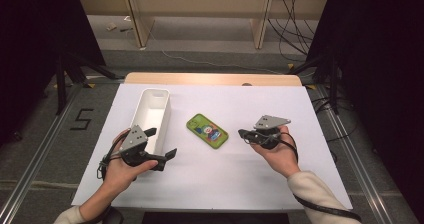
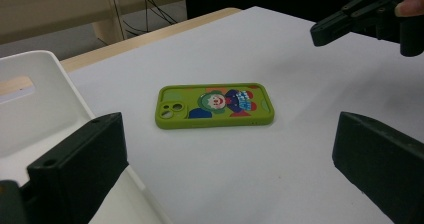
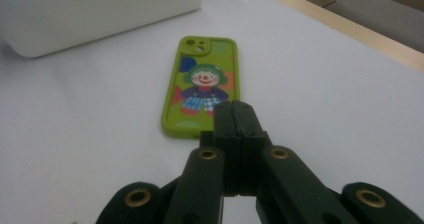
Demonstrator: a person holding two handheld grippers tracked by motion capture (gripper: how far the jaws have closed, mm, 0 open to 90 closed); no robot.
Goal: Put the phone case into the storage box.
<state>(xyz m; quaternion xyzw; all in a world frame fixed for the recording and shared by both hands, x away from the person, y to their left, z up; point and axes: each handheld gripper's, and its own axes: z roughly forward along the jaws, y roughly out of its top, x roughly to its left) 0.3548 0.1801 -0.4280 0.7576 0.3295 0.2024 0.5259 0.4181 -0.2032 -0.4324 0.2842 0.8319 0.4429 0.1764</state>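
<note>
- Currently the green phone case (image 1: 207, 130) lies flat at the centre of the high view on the white table (image 1: 280, 184), clown picture up, untouched by either tool.
- Your right gripper (image 1: 244, 133), at centre right of that frame, points at the case's near end; its jaws are pressed fully together with nothing between them, tips just short of the case (image 3: 200, 84) in the right gripper view.
- Your left gripper (image 1: 164, 148), lower left of the high view, has its jaws spread wide and empty; the case (image 2: 215, 105) sits between and beyond them in the left gripper view.
- White bin (image 1: 142, 111) stands left of the case, beside your left hand.
</note>
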